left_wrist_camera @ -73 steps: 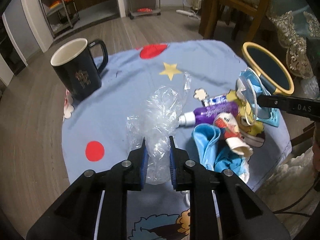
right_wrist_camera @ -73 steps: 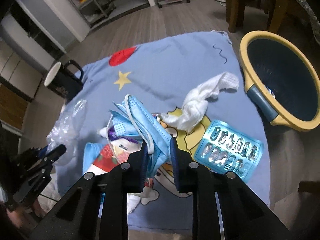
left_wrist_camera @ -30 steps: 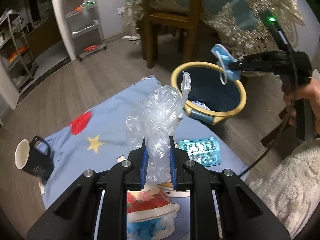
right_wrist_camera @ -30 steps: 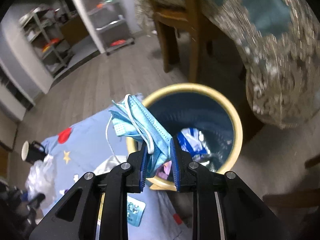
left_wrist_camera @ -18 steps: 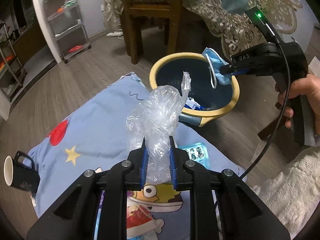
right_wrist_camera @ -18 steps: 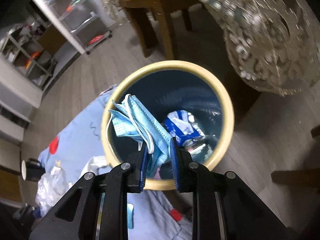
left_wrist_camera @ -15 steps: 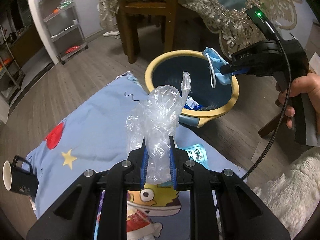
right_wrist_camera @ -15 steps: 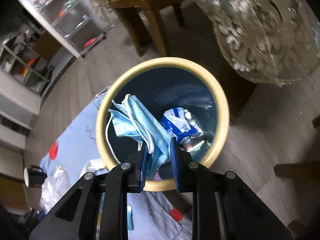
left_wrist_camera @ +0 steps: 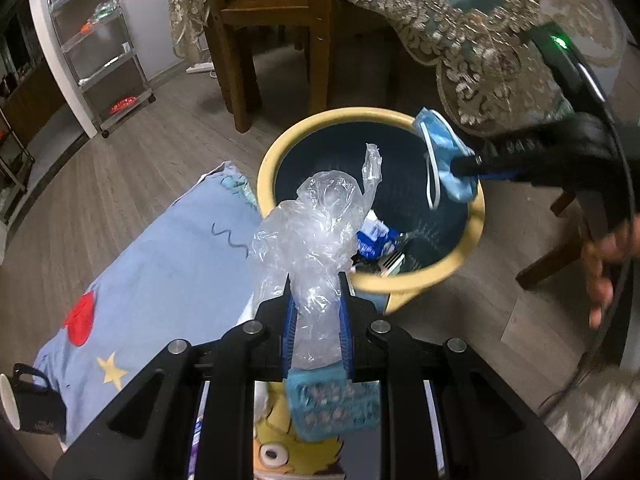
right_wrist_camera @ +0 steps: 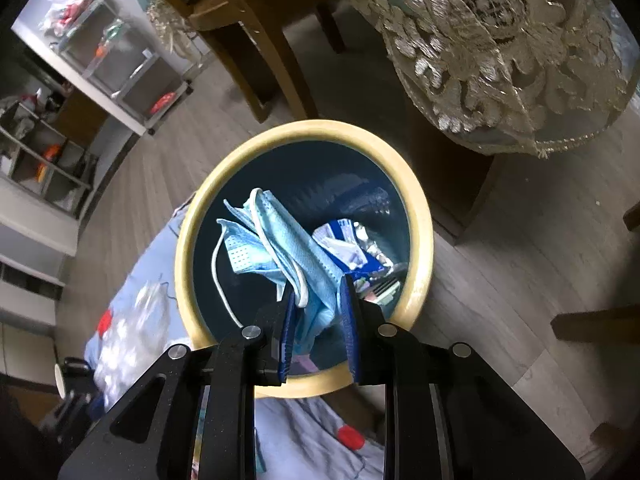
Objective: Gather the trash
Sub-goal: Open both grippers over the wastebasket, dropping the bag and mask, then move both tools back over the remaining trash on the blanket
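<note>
My left gripper [left_wrist_camera: 314,292] is shut on a crumpled clear plastic bag [left_wrist_camera: 316,232], held just short of the near rim of a dark blue bin with a yellow rim [left_wrist_camera: 276,152]. Over the bin's far right side, my right gripper [left_wrist_camera: 466,166] is shut on a light blue face mask [left_wrist_camera: 444,152]. In the right wrist view the same gripper [right_wrist_camera: 318,294] pinches the mask [right_wrist_camera: 276,244] directly above the bin's opening [right_wrist_camera: 304,128], one ear loop dangling. Wrappers [right_wrist_camera: 348,252] lie at the bin's bottom.
A blue cloth with a red dot and a star [left_wrist_camera: 160,272] covers the low table, with a blister pack [left_wrist_camera: 332,404] and a dark mug [left_wrist_camera: 28,400] on it. A wooden chair [left_wrist_camera: 276,32] and a lace-edged tablecloth [left_wrist_camera: 480,40] stand behind the bin.
Both grippers have come closer to the bin and lower. The mask now hangs over the bin's opening, and the plastic bag has neared its rim. Both grips are unchanged.
</note>
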`<state>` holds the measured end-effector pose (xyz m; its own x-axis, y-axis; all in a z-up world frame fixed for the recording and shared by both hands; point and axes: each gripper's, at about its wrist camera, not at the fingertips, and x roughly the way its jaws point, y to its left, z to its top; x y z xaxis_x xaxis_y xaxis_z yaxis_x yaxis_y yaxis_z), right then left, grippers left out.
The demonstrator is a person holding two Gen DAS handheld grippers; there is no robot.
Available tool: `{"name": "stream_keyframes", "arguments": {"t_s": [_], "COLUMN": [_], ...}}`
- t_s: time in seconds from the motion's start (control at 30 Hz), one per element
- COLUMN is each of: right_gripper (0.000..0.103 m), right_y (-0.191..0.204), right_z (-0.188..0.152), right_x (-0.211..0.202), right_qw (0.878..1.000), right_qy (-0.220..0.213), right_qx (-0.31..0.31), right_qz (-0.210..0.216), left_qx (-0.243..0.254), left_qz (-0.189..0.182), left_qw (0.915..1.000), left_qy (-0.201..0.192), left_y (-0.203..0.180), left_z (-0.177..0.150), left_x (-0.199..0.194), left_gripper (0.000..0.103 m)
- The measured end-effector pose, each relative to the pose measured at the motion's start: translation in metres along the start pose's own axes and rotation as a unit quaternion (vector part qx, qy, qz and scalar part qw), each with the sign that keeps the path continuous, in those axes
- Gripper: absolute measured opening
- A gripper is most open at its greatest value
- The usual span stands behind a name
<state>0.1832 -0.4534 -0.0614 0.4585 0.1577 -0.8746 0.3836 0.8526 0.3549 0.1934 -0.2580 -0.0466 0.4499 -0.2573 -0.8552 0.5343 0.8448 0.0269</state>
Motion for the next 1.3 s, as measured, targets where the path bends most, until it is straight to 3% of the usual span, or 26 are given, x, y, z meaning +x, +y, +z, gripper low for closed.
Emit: {"name": "stream_keyframes", "arguments": {"t_s": [0.53, 0.83, 0.93, 1.07, 1.2, 1.3], "right_gripper": [0.023, 0.023, 0.034, 0.049, 0.056, 0.066], "right_y": [0.003, 0.000, 0.004, 0.005, 0.008, 0.012], "right_z": [0.004, 0.007, 0.007, 0.009, 0.011, 0.011], "right_x": [0.001, -0.002, -0.005, -0.007, -0.007, -0.008], "right_qw": [1.000, 0.999, 0.999, 0.999, 0.999, 0.999], "right_qy": [-0.011, -0.024, -0.031, -0.033, -0.035, -0.035], "right_qx": [-0.002, 0.004, -0.002, -0.003, -0.007, -0.012], "right_qz": [0.013, 0.027, 0.034, 0.027, 0.016, 0.016], "left_qx": [-0.002, -0.019, -0.030, -0.036, -0.046, -0.044], "left_qz": [-0.001, 0.000, 0.000, 0.010, 0.016, 0.022], "left_qw": [0.9998, 0.9998, 0.9995, 0.9992, 0.9987, 0.9988], "left_qy": [0.018, 0.003, -0.013, -0.009, -0.012, -0.009], "left_y": [-0.016, -0.009, -0.003, 0.002, 0.009, 0.013], "left_z": [0.031, 0.034, 0.035, 0.033, 0.025, 0.017], "left_x": [0.047, 0.046, 0.040, 0.039, 0.036, 0.030], "left_gripper": [0.018, 0.018, 0.020, 0.038, 0.055, 0.057]}}
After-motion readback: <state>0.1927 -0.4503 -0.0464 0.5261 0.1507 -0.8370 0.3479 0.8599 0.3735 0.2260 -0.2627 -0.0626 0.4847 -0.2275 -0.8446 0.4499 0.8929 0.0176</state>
